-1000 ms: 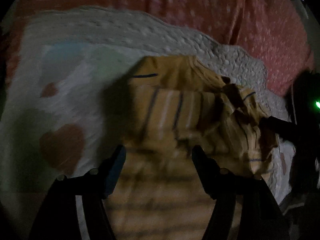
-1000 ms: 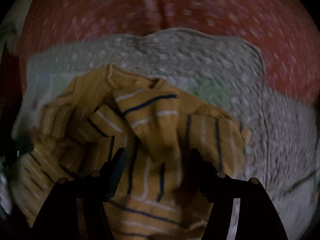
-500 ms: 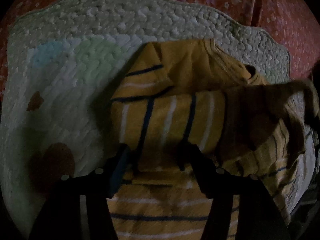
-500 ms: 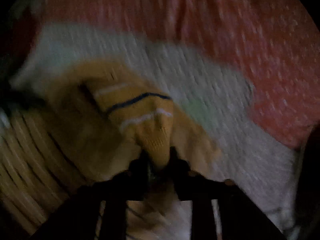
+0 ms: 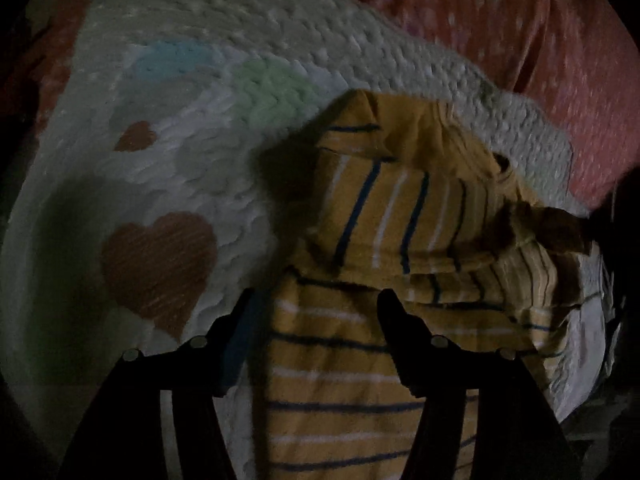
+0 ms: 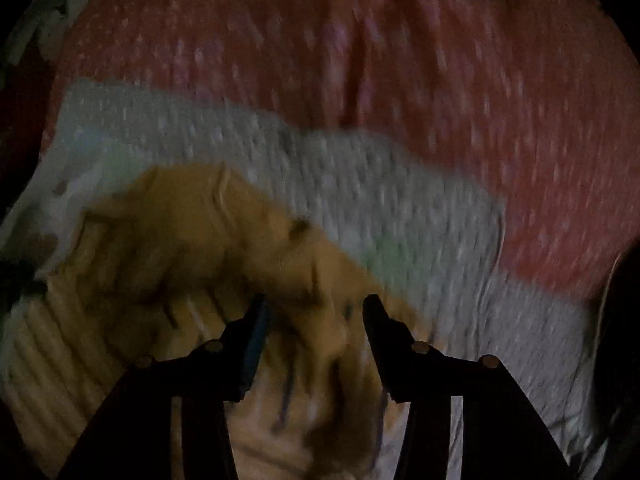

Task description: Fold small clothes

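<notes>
Pretty dim on my feeds, but the yellow striped top (image 5: 404, 220) is easy to spot: mustard knit with navy and white stripes, bunched and partly folded over itself, filling the lower middle of the left view. It's lying on a white quilted mat (image 5: 168, 184) with brown hearts. My left gripper (image 5: 316, 300) is spread wide over the fabric, holding nothing. Right gripper (image 6: 316, 306) is spread too, with the top (image 6: 192, 240) blurry beneath. No readable labels anywhere.
</notes>
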A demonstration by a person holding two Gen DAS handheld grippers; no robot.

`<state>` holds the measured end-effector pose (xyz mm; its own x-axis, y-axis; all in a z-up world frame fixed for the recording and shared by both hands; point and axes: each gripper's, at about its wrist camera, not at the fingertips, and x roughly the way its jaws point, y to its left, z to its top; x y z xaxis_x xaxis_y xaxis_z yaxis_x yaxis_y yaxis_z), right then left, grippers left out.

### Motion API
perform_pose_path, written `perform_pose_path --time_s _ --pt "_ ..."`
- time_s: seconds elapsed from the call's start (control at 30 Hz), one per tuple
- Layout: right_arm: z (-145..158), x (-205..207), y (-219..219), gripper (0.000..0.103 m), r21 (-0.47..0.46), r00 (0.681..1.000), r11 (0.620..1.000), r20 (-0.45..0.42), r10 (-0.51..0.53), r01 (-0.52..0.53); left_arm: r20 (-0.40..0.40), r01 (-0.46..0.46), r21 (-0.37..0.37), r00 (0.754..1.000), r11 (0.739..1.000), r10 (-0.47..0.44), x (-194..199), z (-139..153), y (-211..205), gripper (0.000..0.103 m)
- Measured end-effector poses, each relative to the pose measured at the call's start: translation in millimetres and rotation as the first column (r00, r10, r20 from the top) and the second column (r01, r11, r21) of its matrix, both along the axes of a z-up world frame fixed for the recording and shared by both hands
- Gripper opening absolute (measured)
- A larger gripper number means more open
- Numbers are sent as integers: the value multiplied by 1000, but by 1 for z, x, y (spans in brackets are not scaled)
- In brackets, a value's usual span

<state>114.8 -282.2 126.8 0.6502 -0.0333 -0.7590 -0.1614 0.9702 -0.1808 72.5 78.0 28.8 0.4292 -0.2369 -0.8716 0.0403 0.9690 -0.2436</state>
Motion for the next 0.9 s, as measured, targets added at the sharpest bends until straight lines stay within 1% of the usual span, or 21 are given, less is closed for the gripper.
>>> perform_pose_path --time_s 0.07,0.1,0.17,0.2,0.23,0.27,0.3,0.33,0.37,0.4,0.47,0.5,0.57,0.63,0.67,0.7,0.73,0.77,0.8,0.83,0.9 --pt "14 2 4 61 82 999 997 41 -4 1 36 -8 12 999 1000 7 -17 -3 15 61" --pt "18 3 6 64 101 999 995 47 -7 2 48 -6 20 999 1000 5 -18 -3 11 61" --pt "14 10 8 64 94 998 995 42 -35 31 70 -1 34 998 999 -1 -21 -4 12 61" --pt "8 18 5 64 96 998 993 23 -64 61 74 2 34 997 999 -4 -16 -6 8 61" --pt "1 22 4 58 123 997 989 -4 -82 81 73 3 24 997 1000 -5 -16 -7 11 61" --pt "-12 30 1 50 167 994 980 -55 -98 106 69 4 5 998 1000 -4 -15 -8 13 61" --pt "-26 37 -2 26 189 987 973 -112 -111 131 64 4 -8 998 1000 -4 -1 -11 6 61" --pt "-43 42 -4 14 204 976 966 -181 -120 157 63 6 -18 998 1000 -5 1 -12 6 61" --pt "-60 41 -4 14 226 960 959 -255 -112 172 66 8 -20 998 1000 -7 3 -13 5 61" --pt "-72 34 -3 14 233 949 957 -298 -100 174 72 9 -16 997 1000 -8 3 -12 4 61" --pt "-94 6 -3 14 198 926 965 -365 -93 175 96 7 1 995 1000 -8 2 -8 5 61" --pt "-97 -7 -5 14 205 924 964 -373 -83 170 108 7 13 994 1000 -8 1 -5 6 61" --pt "-95 -26 -6 14 206 917 963 -390 -81 173 121 -3 22 993 1000 0 1 -2 10 61" --pt "-81 -36 -6 15 208 903 961 -423 -78 180 112 -10 -3 994 1000 11 4 -2 16 61" --pt "-66 -38 -5 15 217 916 963 -395 -66 163 102 -15 -22 995 1000 17 6 -3 18 61" --pt "-54 -38 -5 22 209 932 966 -357 -69 152 94 -21 -38 995 999 25 8 -3 21 61" --pt "-39 -36 -7 43 185 948 971 -306 -89 151 89 -27 -50 996 998 31 9 -4 24 61" --pt "-31 -34 -10 56 158 955 974 -271 -118 165 86 -31 -59 996 998 36 10 -4 26 61" --pt "-25 -28 -15 73 119 959 973 -228 -168 198 81 -34 -67 996 997 40 11 -4 28 61" --pt "-24 -23 -20 74 93 958 971 -205 -199 222 77 -37 -72 996 997 42 11 -4 29 61" --pt "-36 -9 -27 74 56 943 963 -227 -244 263 73 -45 -87 996 995 51 12 -4 33 61"
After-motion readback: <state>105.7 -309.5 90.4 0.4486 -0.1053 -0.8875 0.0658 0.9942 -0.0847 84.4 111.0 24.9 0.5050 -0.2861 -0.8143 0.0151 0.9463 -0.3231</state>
